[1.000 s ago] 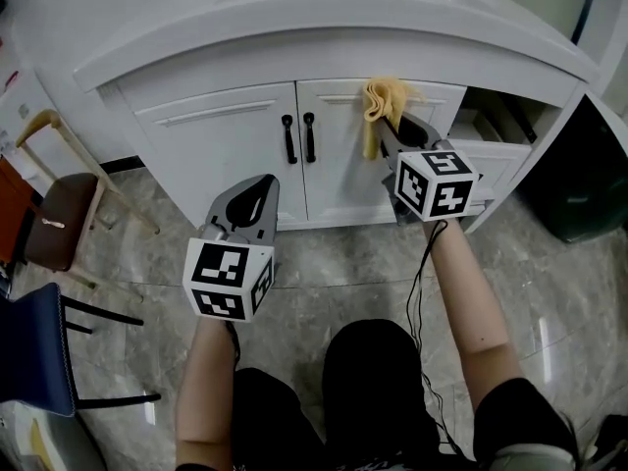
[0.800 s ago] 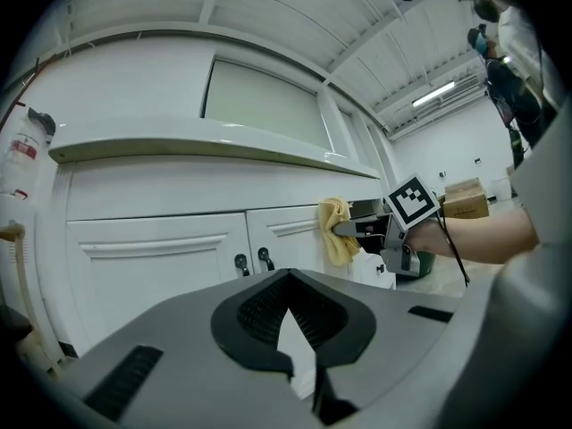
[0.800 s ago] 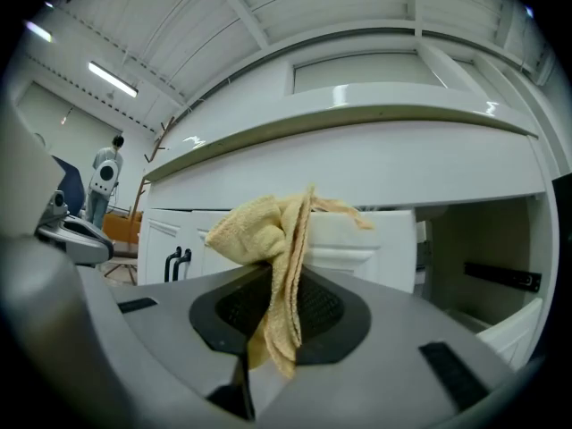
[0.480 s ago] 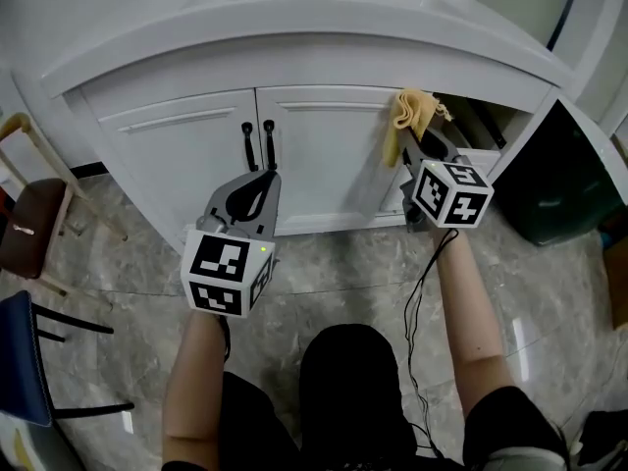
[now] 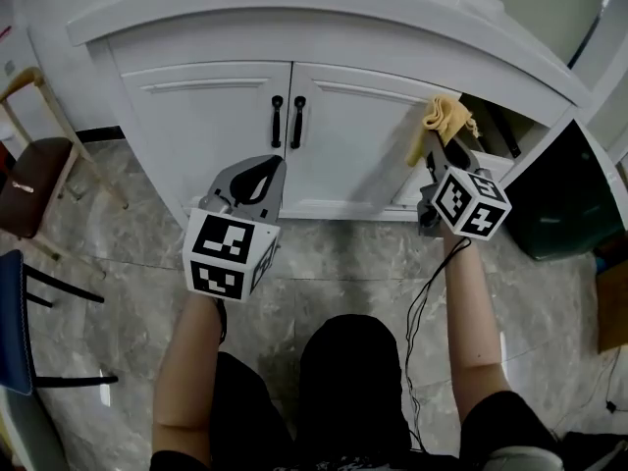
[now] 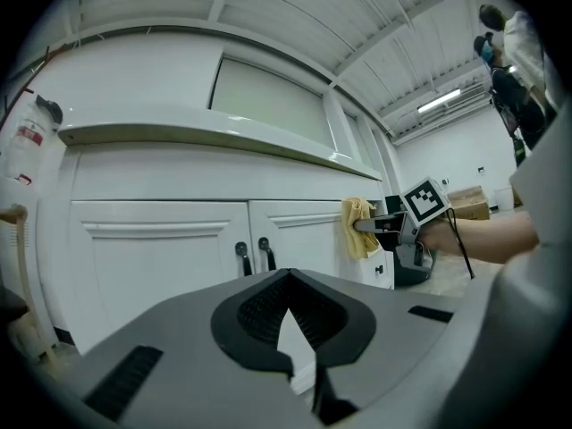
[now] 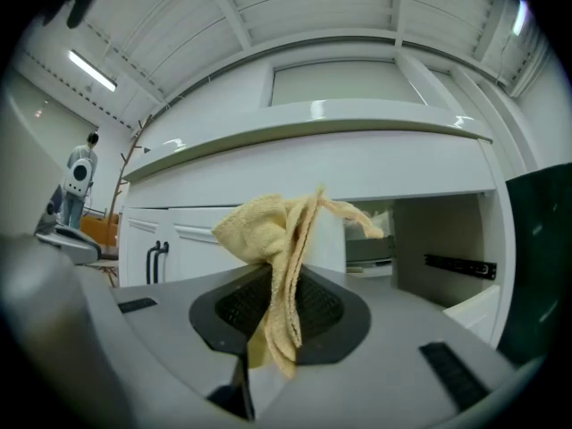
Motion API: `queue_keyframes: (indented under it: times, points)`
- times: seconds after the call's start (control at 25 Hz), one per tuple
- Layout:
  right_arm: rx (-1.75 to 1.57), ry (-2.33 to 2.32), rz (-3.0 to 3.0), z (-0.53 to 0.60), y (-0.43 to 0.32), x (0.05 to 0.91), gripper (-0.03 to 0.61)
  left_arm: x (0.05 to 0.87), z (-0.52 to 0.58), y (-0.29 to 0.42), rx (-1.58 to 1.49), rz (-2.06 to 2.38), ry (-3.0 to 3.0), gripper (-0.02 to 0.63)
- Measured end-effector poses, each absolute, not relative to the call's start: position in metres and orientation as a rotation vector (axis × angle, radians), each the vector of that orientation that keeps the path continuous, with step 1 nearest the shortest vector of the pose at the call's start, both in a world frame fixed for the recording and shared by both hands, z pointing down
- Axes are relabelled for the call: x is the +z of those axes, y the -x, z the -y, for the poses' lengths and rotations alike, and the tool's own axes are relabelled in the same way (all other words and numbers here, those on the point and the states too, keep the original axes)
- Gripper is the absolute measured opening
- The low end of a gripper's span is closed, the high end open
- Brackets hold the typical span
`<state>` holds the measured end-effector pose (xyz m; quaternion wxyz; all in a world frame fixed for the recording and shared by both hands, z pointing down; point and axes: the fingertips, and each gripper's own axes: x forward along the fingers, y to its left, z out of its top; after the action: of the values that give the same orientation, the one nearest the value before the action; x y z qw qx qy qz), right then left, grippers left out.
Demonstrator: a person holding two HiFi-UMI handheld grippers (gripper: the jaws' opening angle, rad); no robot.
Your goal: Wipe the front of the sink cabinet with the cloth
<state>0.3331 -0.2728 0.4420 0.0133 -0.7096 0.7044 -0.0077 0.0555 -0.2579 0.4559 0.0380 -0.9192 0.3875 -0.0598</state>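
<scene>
- Two grippers are up in front of the white sink cabinet (image 5: pixel 211 116), both aimed at its front.
- The right gripper (image 5: pixel 439 137) is clamped on the yellow cloth (image 5: pixel 444 116). In the right gripper view its jaws pinch a fold of the cloth (image 7: pixel 268 231), which bunches above the tips, with one end drooping between them.
- The cloth sits at the upper right corner of the right-hand door (image 5: pixel 353 130), just beside the open compartment (image 5: pixel 491 126) at the cabinet's right end.
- From the left gripper view the cloth (image 6: pixel 357 226) looks pressed flat on the door panel, though real contact is hard to confirm from here.
- The left gripper (image 5: pixel 265 163) carries nothing: its jaws are pressed together at the tips, with only cabinet showing beyond them.
- It hangs lower than the right one and apart from the cabinet, roughly in line with the seam between the two doors.
- The two black handles (image 5: pixel 287 121) stand upright, side by side at that seam, above the left gripper's tips.
- The countertop (image 5: pixel 324 8) juts out over the doors along the cabinet's top edge.
- Off the cabinet's right end, a dark bin (image 5: pixel 564 194) stands on the marbled floor (image 5: pixel 343 263).
- Over by the left end there is a brown-seated chair (image 5: pixel 25 180).
</scene>
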Motion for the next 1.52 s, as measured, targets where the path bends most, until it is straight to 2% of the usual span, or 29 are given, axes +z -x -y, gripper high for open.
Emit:
queue_keyframes:
  times: [0.36, 0.6, 0.84, 1.52]
  points:
    - [0.0, 1.872, -2.504, 0.317, -0.178, 0.455, 0.081, 0.448, 0.259, 0.008, -0.171, -1.318, 2.75, 0.015]
    - [0.023, 1.836, -2.562, 0.338, -0.14, 0.466, 0.081, 0.447, 0.257, 0.019, -0.167, -1.335, 2.749, 0.015]
    - [0.019, 1.899, -2.503, 0.335, -0.162, 0.47, 0.081, 0.453, 0.26, 0.012, -0.177, -1.31, 2.766, 0.017]
    - [0.056, 2.203, -2.286, 0.293, -0.322, 0.48, 0.082, 0.468, 0.259, -0.079, -0.175, -1.134, 2.876, 0.015]
